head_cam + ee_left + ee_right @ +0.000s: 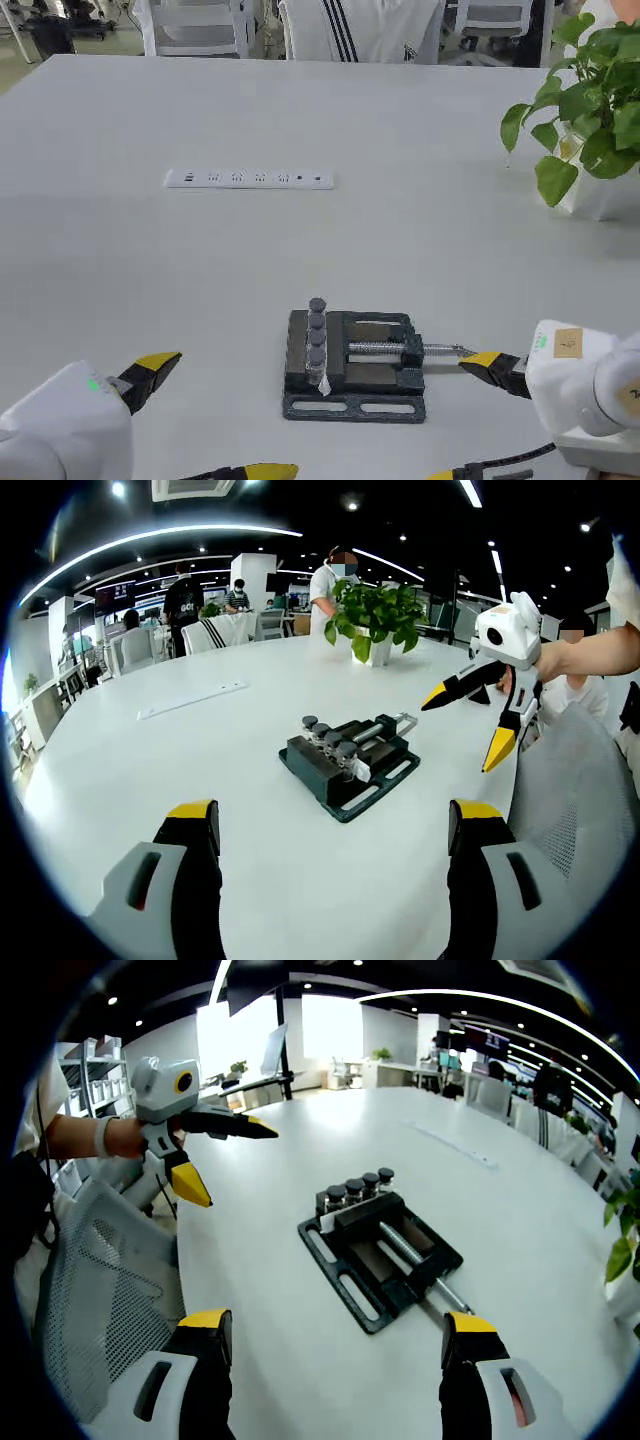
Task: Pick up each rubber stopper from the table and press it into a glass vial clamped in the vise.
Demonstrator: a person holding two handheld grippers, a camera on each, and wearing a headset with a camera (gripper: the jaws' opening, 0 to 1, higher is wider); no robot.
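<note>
A dark vise (352, 368) sits on the grey table near me, with its screw handle pointing right. Several glass vials (317, 335) stand in a row between its jaws, each capped with a dark rubber stopper. My left gripper (215, 415) hovers open to the left of the vise and holds nothing. My right gripper (460, 418) is open and bare on the right, by the screw handle. The left gripper view has the vise (350, 770), the vials (330, 742) and the right gripper (466, 725). In the right gripper view I see the vise (385, 1255), the vials (355, 1188) and the left gripper (230, 1162).
A white power strip (250, 179) lies mid-table beyond the vise. A potted plant (585, 110) stands at the far right. Chairs line the far edge (200, 25). A mesh chair (110, 1280) stands beside the table's near edge. People stand in the background.
</note>
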